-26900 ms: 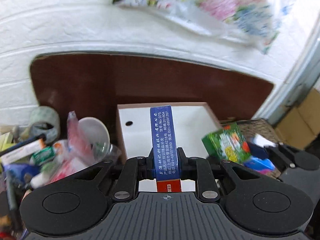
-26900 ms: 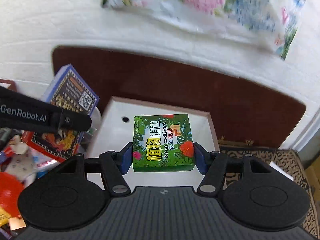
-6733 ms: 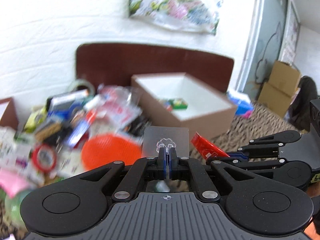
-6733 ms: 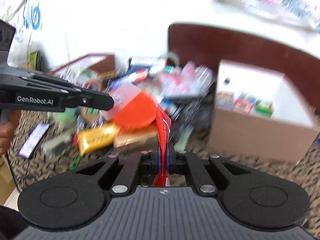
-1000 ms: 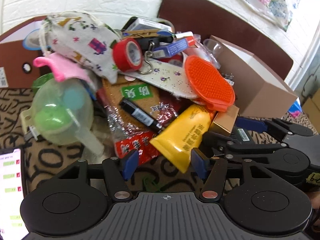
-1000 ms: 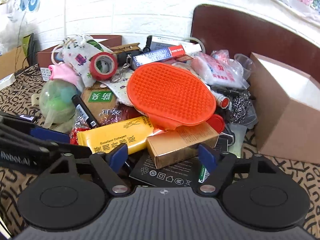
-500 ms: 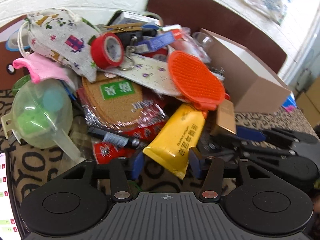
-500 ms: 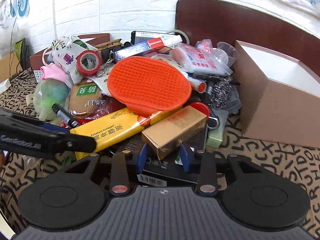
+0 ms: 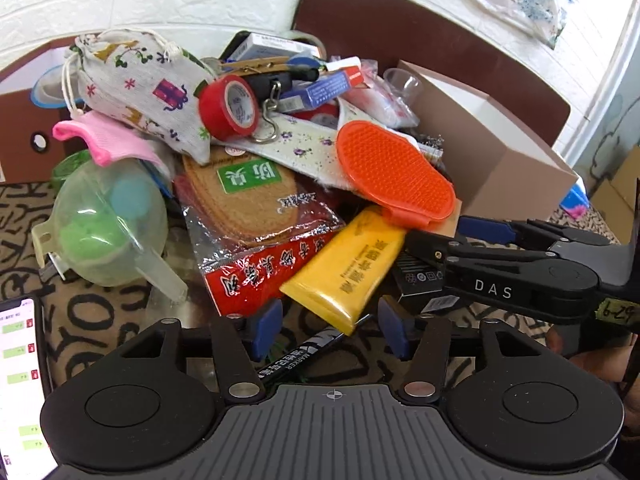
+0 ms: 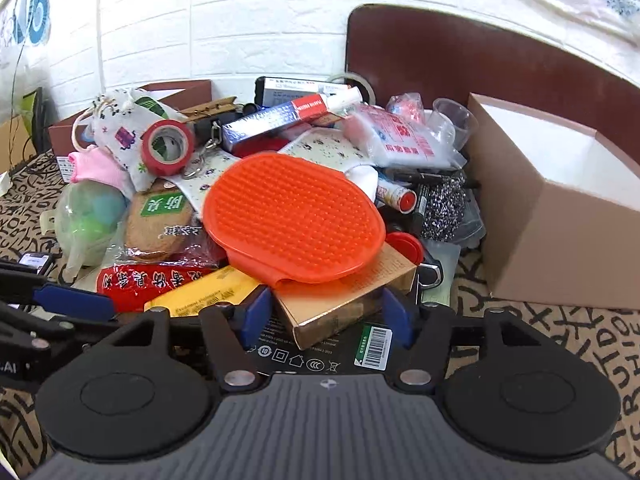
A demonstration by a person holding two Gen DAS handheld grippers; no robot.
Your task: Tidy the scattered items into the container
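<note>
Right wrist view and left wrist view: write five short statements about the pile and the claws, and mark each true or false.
1. The orange brush lies partly on top of the gold box. True.
2. The right claw is clamped shut on the red tape roll. False: its jaws are open on either side of the gold box, and the tape sits further back in the pile.
3. The black marker lies between the open jaws of the left claw. True.
4. The yellow tube is inside the cardboard box. False: it lies in the pile, left of the box.
5. The drawstring pouch is plain black. False: it is pale printed fabric.
</note>
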